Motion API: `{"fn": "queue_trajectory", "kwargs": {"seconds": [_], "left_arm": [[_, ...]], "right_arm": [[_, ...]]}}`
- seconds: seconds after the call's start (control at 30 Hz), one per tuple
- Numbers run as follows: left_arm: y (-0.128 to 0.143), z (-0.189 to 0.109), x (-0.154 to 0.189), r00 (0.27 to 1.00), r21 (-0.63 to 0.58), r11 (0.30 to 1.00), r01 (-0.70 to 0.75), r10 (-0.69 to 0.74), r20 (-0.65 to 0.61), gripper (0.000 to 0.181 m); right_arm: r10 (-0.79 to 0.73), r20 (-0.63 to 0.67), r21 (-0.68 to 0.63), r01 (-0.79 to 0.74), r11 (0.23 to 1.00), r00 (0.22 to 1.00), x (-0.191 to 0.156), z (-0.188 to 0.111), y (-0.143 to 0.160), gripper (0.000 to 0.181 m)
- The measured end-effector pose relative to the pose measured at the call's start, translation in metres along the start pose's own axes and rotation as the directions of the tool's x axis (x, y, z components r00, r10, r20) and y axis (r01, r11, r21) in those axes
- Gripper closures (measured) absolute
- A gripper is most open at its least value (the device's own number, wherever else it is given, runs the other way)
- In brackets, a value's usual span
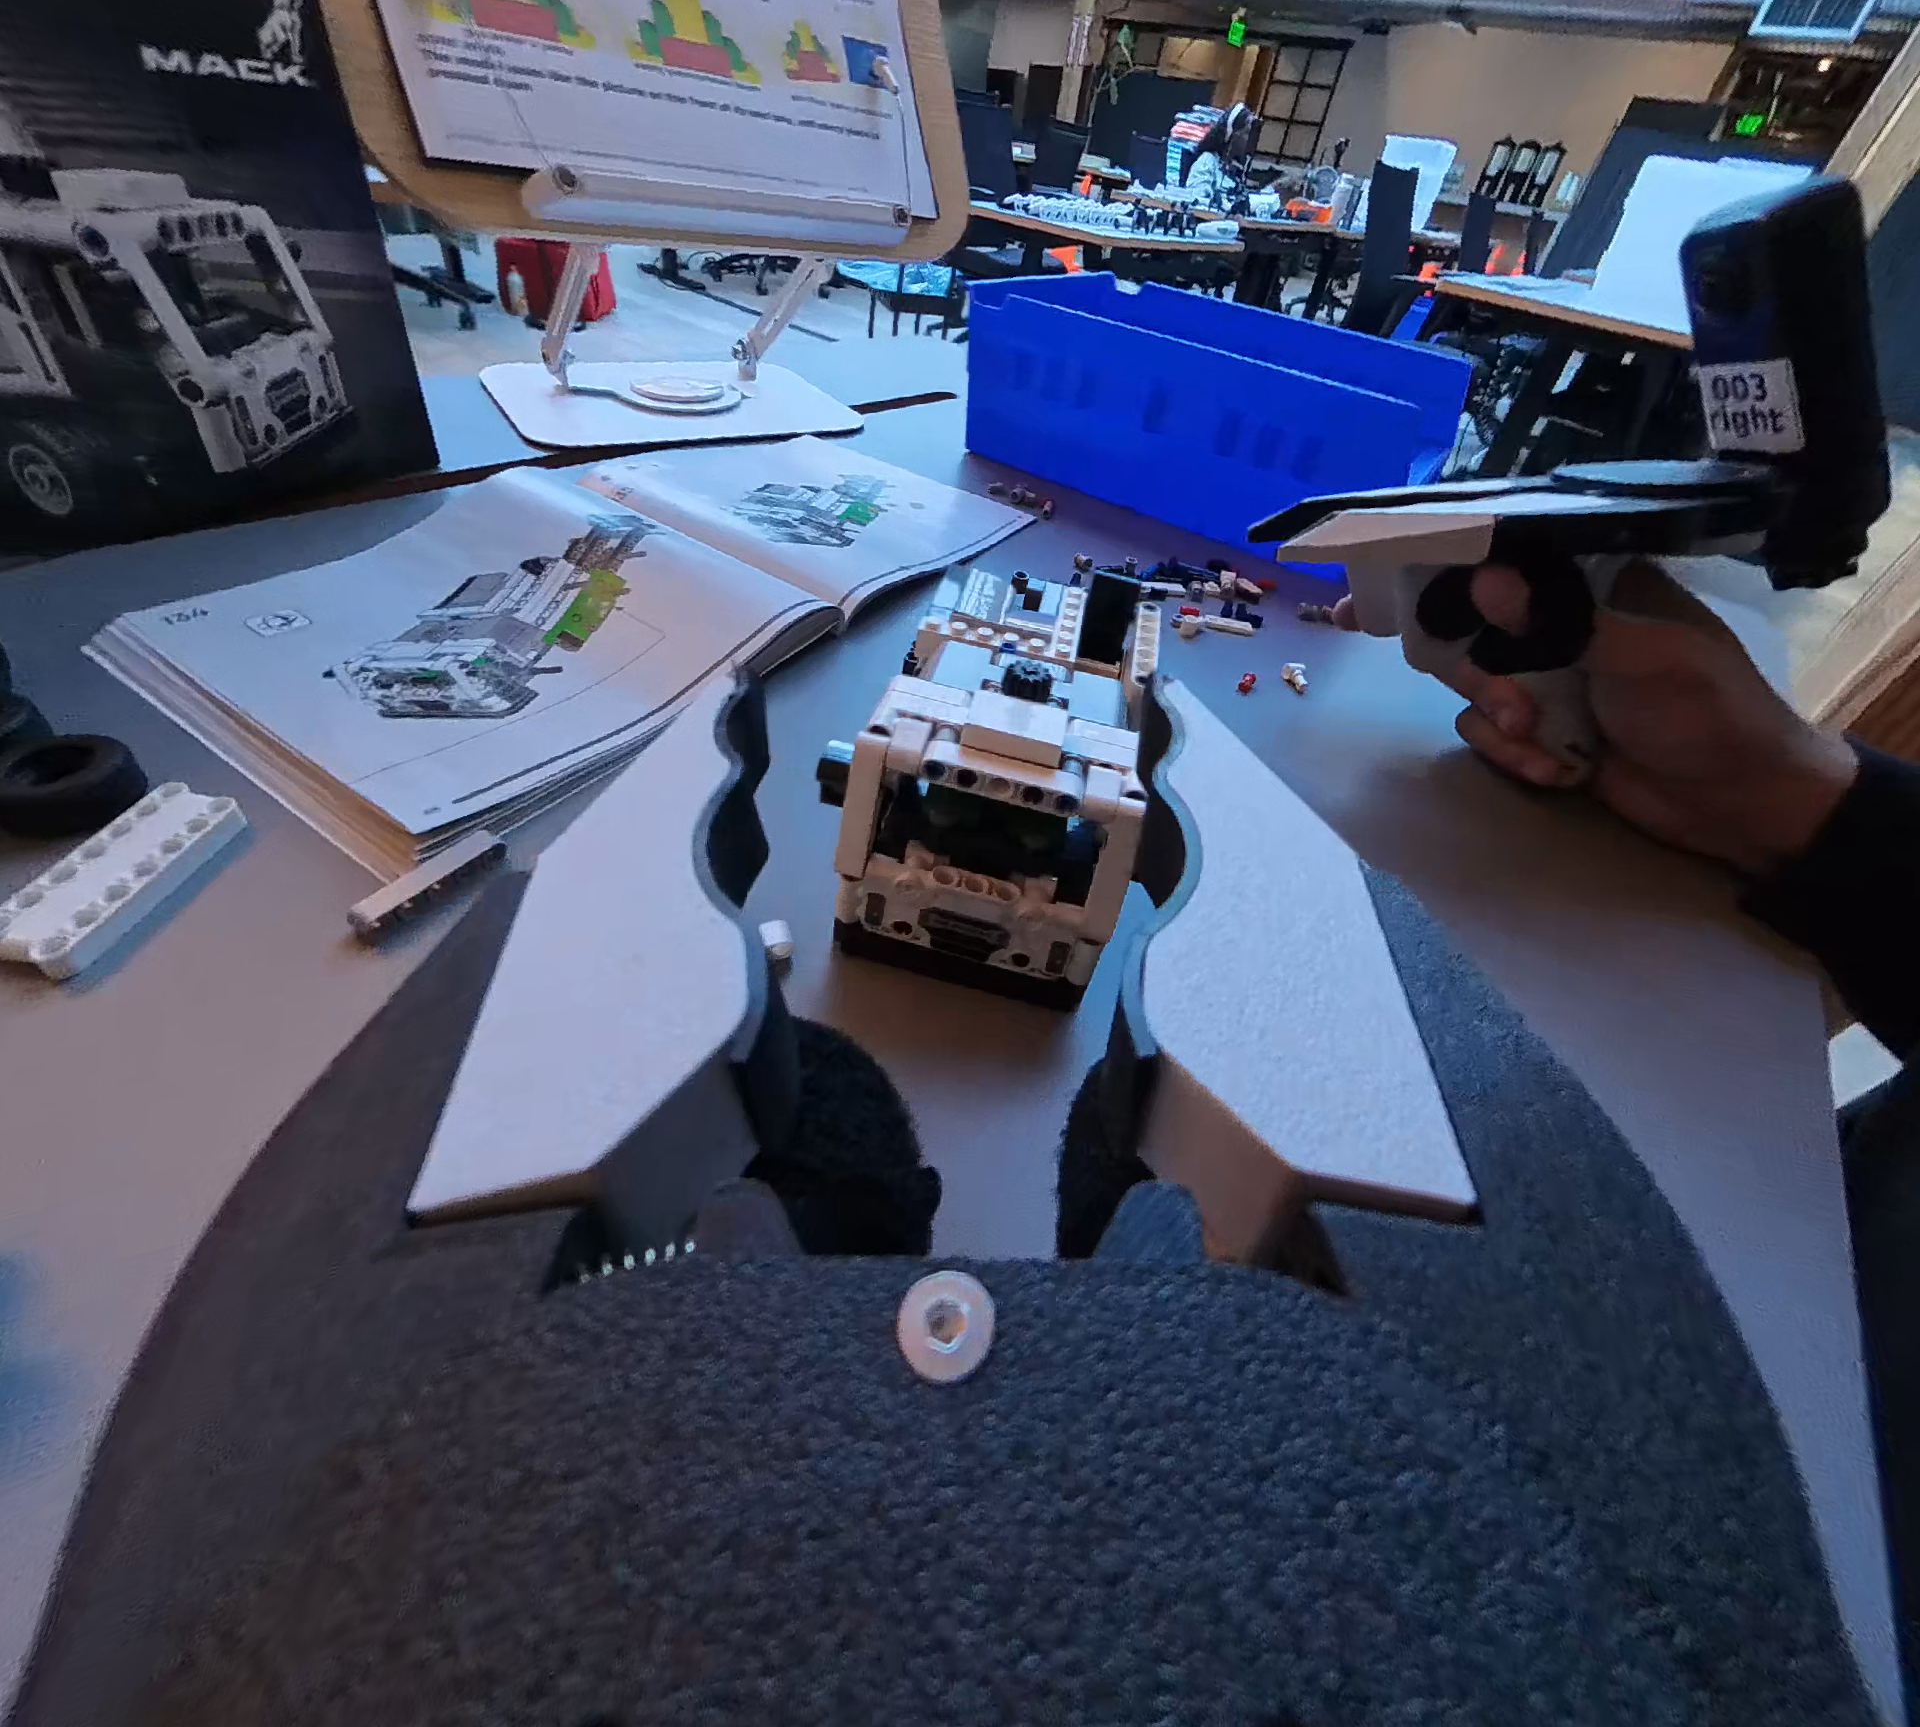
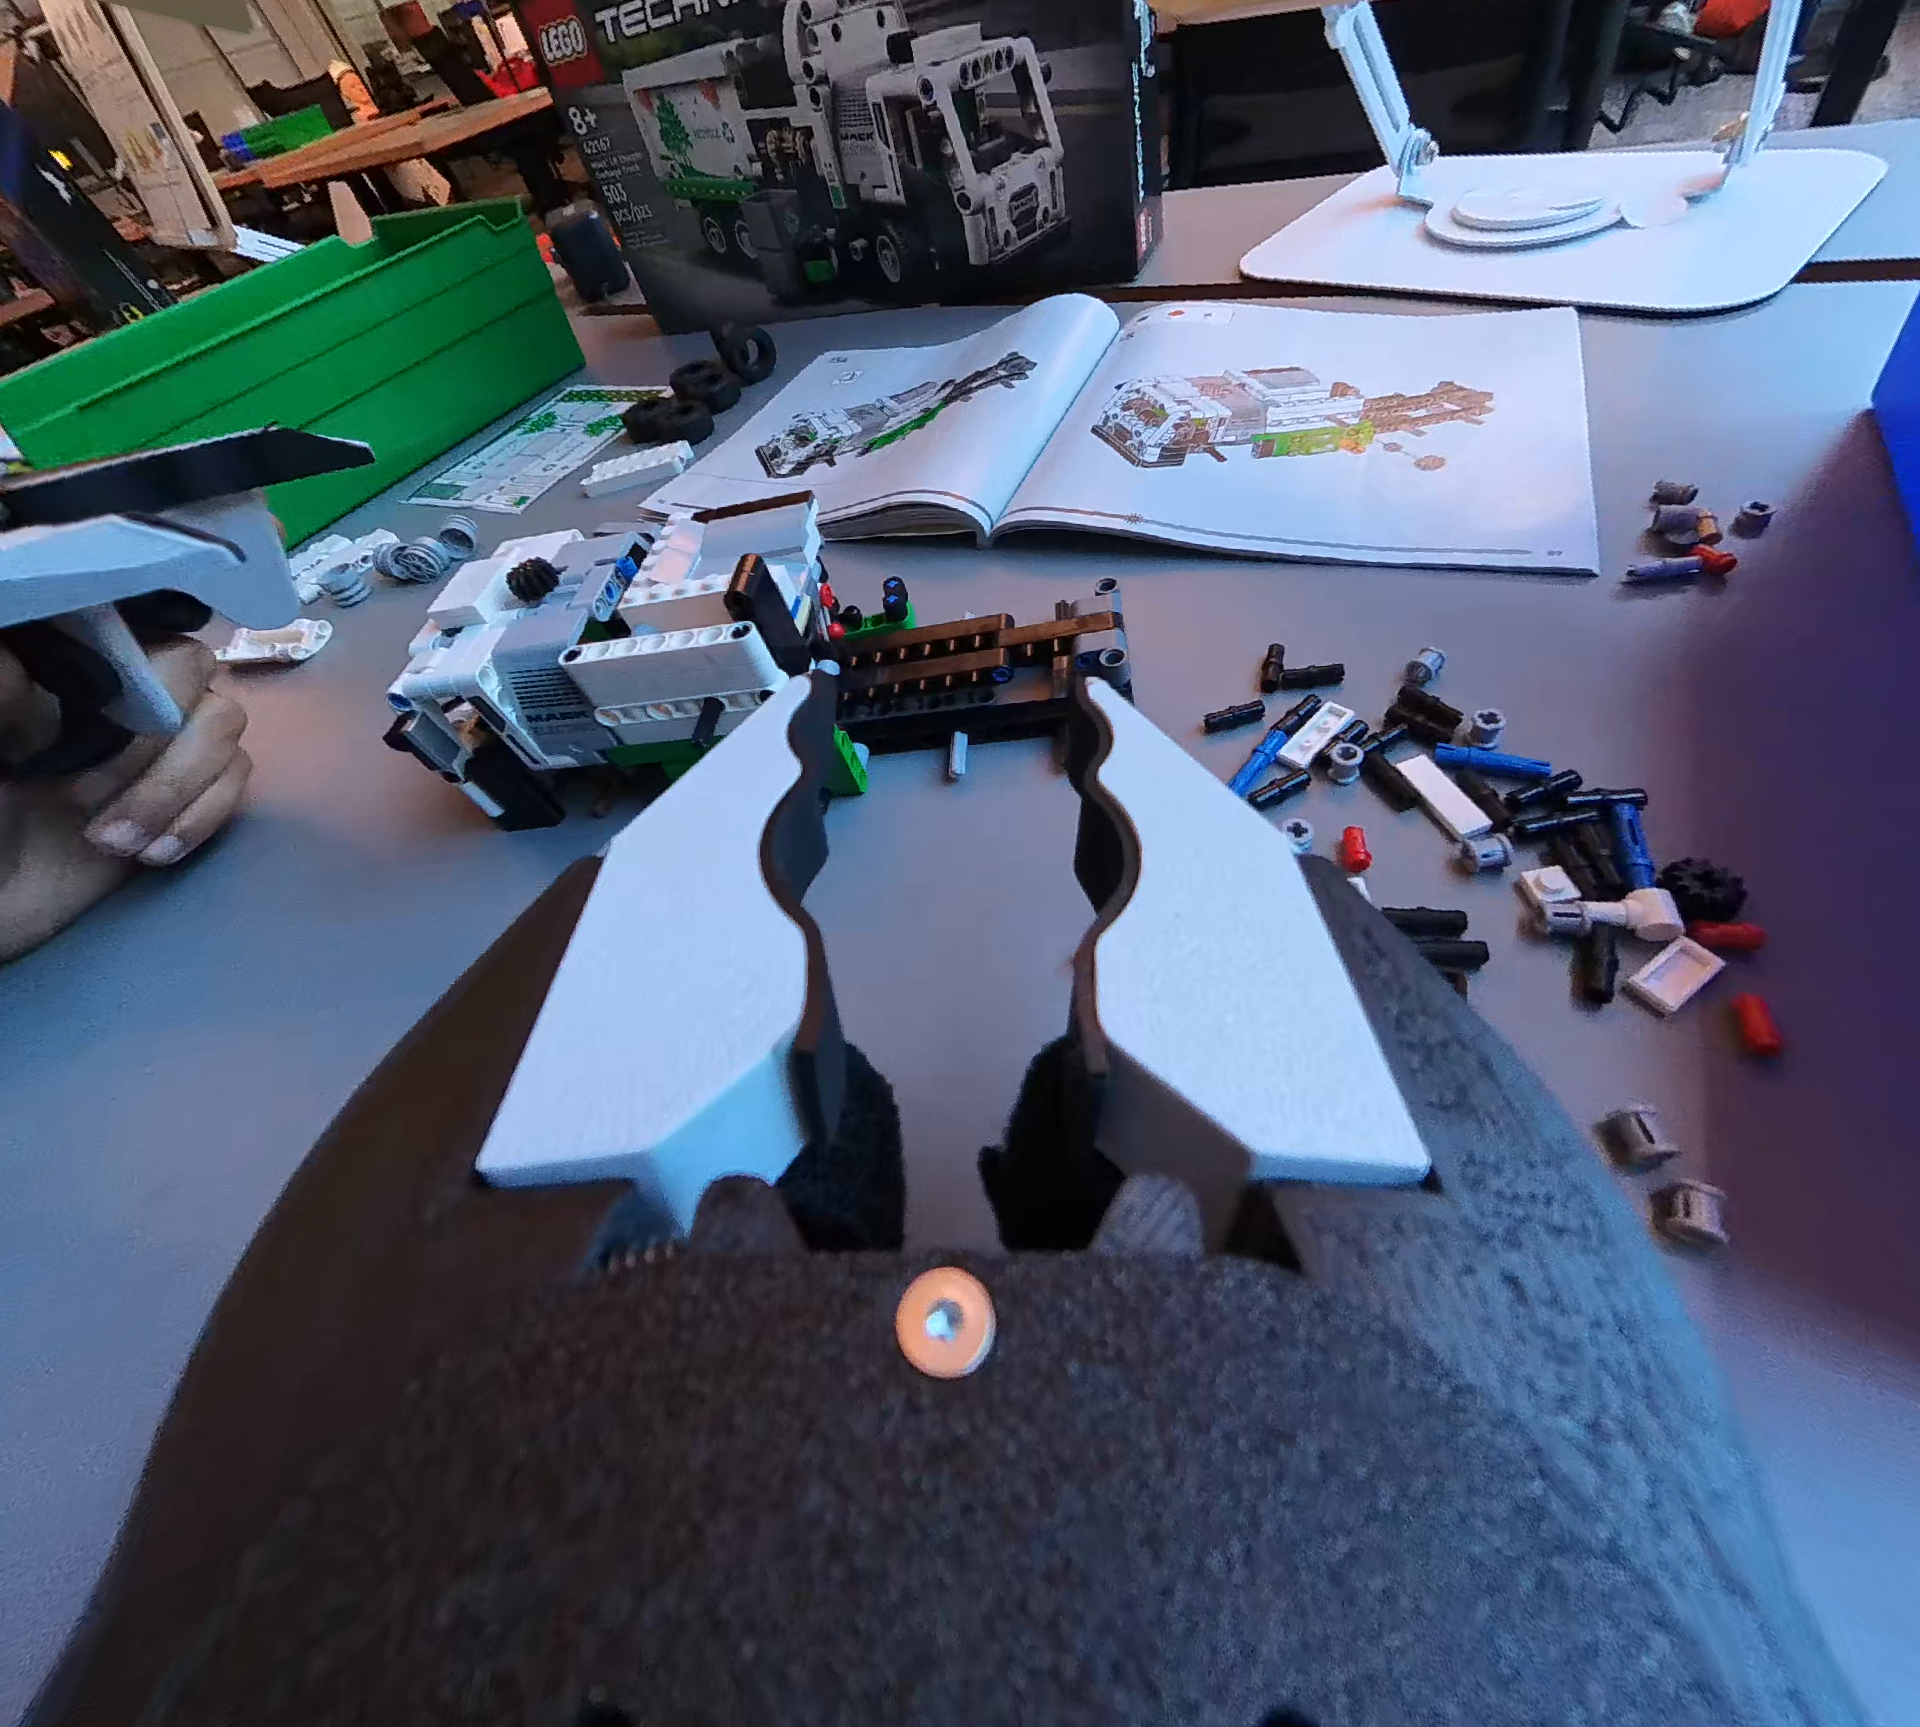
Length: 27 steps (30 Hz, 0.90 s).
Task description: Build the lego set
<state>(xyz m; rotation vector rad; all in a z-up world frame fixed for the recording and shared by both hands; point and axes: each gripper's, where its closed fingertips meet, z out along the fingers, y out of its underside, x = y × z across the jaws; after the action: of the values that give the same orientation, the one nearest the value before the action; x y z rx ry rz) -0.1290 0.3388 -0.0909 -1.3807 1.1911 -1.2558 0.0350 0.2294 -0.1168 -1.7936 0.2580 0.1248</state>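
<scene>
A partly built white and black lego truck (image 1: 987,804) stands on the grey table, cab facing my left gripper (image 1: 951,690). That gripper is open, its fingers on either side of the cab without touching it. In the right wrist view the truck (image 2: 623,659) lies side-on with its dark chassis frame (image 2: 966,669) just beyond my right gripper (image 2: 951,690), which is open and empty. The right gripper also shows in the left wrist view (image 1: 1278,529), held by a hand. Loose pins and small parts (image 2: 1486,804) lie to the right of the right gripper.
An open instruction booklet (image 2: 1247,430) lies behind the truck. The set's box (image 2: 862,77), black tyres (image 2: 707,389), a green bin (image 2: 312,358), a blue bin (image 1: 1195,420), a white document stand (image 2: 1558,223) and white beams (image 1: 114,877) surround the work area.
</scene>
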Motion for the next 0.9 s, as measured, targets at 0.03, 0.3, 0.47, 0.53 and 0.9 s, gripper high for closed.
{"fn": "queue_trajectory", "kwargs": {"seconds": [0.03, 0.3, 0.47, 0.53, 0.9], "left_arm": [[0.000, 0.000, -0.002, 1.000, 0.001, 1.000, 0.021, -0.021, -0.003, 0.111], [0.004, 0.003, -0.004, 0.998, -0.031, 0.997, 0.064, -0.065, -0.015, 0.110], [0.007, 0.006, -0.004, 0.999, -0.055, 0.997, 0.050, -0.051, -0.009, 0.108], [0.007, 0.006, -0.004, 0.998, -0.052, 0.997, 0.057, -0.058, -0.010, 0.108], [-0.002, -0.001, -0.013, 0.997, 0.010, 0.997, 0.073, -0.073, 0.038, 0.118]], "right_arm": [[0.004, -0.001, 0.001, -0.004, 1.000, 1.000, 0.000, 0.000, 0.000, 0.137], [-0.013, -0.007, -0.001, 0.013, 1.000, 1.000, -0.001, 0.000, 0.000, 0.138], [-0.017, -0.006, -0.011, 0.017, 1.000, 1.000, -0.002, 0.001, 0.002, 0.138], [-0.016, -0.012, -0.010, 0.016, 1.000, 1.000, -0.001, 0.001, 0.001, 0.138], [-0.005, -0.279, 0.009, 0.008, 1.000, 0.960, 0.043, -0.015, -0.001, 0.144]]}}
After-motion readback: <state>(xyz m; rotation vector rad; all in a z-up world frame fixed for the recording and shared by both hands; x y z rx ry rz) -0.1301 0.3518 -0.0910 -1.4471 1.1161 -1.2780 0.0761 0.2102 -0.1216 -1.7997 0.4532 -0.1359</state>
